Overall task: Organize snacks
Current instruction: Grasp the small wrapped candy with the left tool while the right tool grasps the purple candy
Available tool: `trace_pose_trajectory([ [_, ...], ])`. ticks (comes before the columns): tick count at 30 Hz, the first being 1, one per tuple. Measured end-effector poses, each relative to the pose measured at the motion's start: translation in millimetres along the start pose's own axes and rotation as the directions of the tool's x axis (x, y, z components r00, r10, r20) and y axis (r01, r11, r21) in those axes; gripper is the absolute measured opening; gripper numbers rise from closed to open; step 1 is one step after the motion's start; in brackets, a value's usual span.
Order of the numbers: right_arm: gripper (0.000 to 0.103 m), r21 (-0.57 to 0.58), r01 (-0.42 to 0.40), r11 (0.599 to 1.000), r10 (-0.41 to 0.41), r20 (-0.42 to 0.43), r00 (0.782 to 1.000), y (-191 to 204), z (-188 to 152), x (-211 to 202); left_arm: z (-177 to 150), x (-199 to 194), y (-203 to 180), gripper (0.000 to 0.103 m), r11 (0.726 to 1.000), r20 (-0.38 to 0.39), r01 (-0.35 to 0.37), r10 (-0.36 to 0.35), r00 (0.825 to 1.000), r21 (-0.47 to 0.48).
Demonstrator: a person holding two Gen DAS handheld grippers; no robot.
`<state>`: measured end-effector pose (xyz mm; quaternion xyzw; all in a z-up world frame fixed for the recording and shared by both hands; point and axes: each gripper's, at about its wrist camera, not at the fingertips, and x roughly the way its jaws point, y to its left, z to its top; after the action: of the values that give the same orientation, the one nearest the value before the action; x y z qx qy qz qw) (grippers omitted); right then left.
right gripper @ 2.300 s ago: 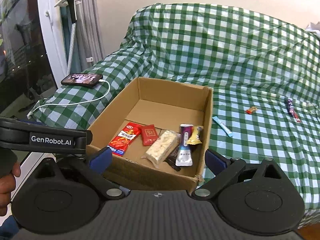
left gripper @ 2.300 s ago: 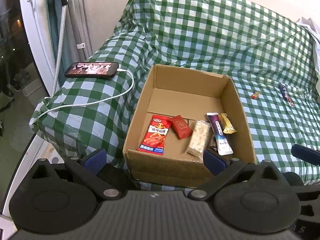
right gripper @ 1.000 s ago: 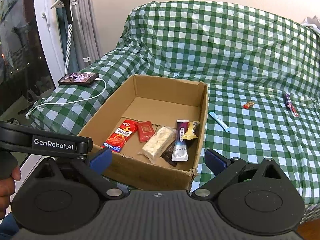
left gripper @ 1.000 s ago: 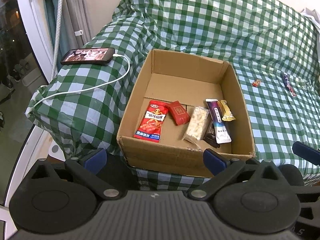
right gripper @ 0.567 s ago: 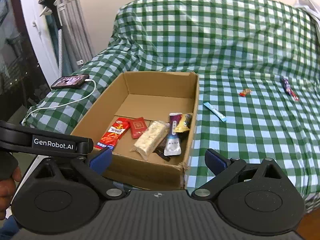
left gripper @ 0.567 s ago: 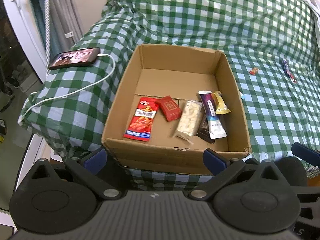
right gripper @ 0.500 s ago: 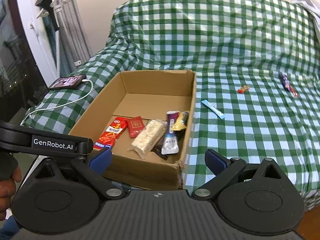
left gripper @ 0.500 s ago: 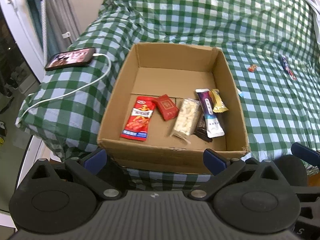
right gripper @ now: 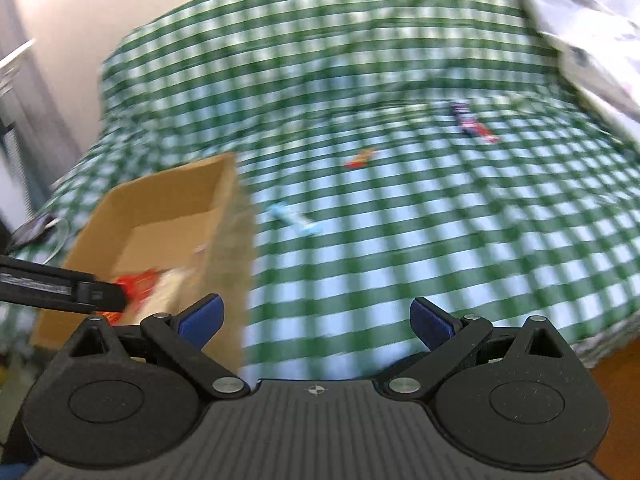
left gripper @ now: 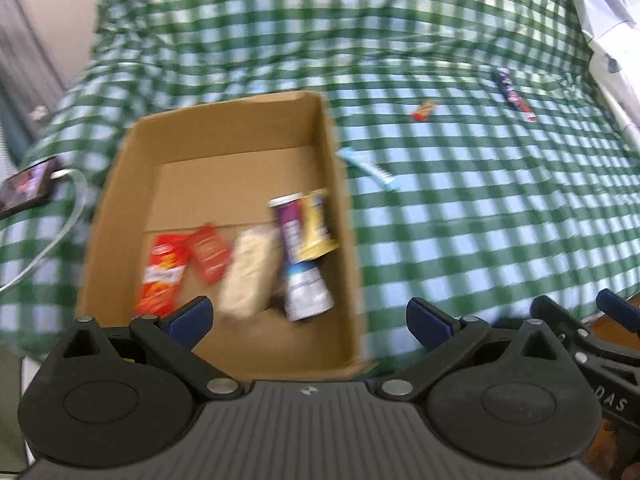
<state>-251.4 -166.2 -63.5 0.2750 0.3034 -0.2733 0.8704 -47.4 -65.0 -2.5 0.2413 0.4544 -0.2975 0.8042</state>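
Green checked bed cover [left gripper: 460, 240] carries my cardboard box [left gripper: 344, 248] holding five blurred snack packs [left gripper: 248, 272]. A blue stick [right gripper: 294, 220], red candy [right gripper: 360, 159] and dark bar [right gripper: 472, 123] lie apart beside it. My left claw [left gripper: 310, 316] and right claw [right gripper: 316, 316] are spread, empty.

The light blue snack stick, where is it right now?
In both wrist views the light blue snack stick lies on the green checked cloth, just right of the brown cardboard box, outside it.

Left wrist view: close above cardboard box [left gripper: 224, 184]. Right wrist view: rightward across checkered bed [right gripper: 400, 260]. Both share them.
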Motion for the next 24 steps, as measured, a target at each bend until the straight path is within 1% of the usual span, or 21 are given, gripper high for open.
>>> trace_pose_trajectory([
  [2, 0.099, 0.025, 0.049, 0.998, -0.049, 0.019, 0.999, -27, 13, 8, 23, 13, -16, 0.103, 0.999, -0.012, 0.037, -0.037, 0.999, -0.02],
  [4, 0.099, 0.054, 0.095, 0.994, -0.097, 0.044, 0.994, -54, 29, 19, 49, 30, -34, 0.103, 0.998, -0.024, 0.052, -0.053, 0.998, -0.039],
  [6, 0.099, 0.077, 0.124, 0.989, -0.129, 0.065, 0.99, -79, 48, 32, 76, 47, -52, 0.103, 0.997, -0.012, 0.064, -0.064, 0.998, -0.034],
  [8, 0.099, 0.101, 0.152, 0.983, -0.162, 0.096, 0.982, -105, 71, 47, 107, 68, -73, 0.103, 0.998, 0.003, 0.056, -0.056, 0.998, -0.003],
  [11, 0.099, 0.114, 0.175, 0.978, -0.192, 0.155, 0.969, -139, 111, 78, 149, 109, -102, 0.103, 0.998, 0.028, 0.016, -0.017, 0.999, 0.054],
  [13, 0.099, 0.108, 0.2, 0.974, -0.219, 0.204, 0.954, -159, 136, 104, 175, 141, -118, 0.103, 0.997, 0.015, 0.002, -0.004, 1.0, 0.079],
  [15, 0.1, 0.092, 0.21, 0.973, -0.226, 0.242, 0.944, -179, 160, 141, 195, 175, -131, 0.103, 0.995, 0.017, -0.002, 0.001, 1.0, 0.095],
  [16, 0.1, 0.076, 0.208, 0.975, -0.221, 0.246, 0.944, -186, 171, 161, 202, 190, -137, 0.103, 0.995, 0.017, -0.002, 0.0, 1.0, 0.104],
  [18, 0.1, 0.043, 0.192, 0.981, -0.196, 0.23, 0.953, -200, 192, 207, 218, 225, -149, 0.103, 0.992, 0.009, -0.004, 0.003, 1.0, 0.129],
  [21, 0.1, 0.055, 0.159, 0.986, -0.167, 0.194, 0.967, -221, 221, 276, 237, 269, -163, 0.103, 0.986, 0.009, 0.006, -0.008, 1.0, 0.166],
  [22, 0.1, 0.065, 0.16, 0.985, -0.169, 0.187, 0.968, -225, 229, 296, 242, 282, -167, 0.103, 0.985, 0.009, 0.018, -0.02, 1.0, 0.172],
  [24, 0.1, 0.061, 0.172, 0.983, -0.18, 0.174, 0.968, -233, 243, 337, 254, 307, -175, 0.103, 0.982, -0.017, 0.051, -0.049, 0.999, 0.182],
])
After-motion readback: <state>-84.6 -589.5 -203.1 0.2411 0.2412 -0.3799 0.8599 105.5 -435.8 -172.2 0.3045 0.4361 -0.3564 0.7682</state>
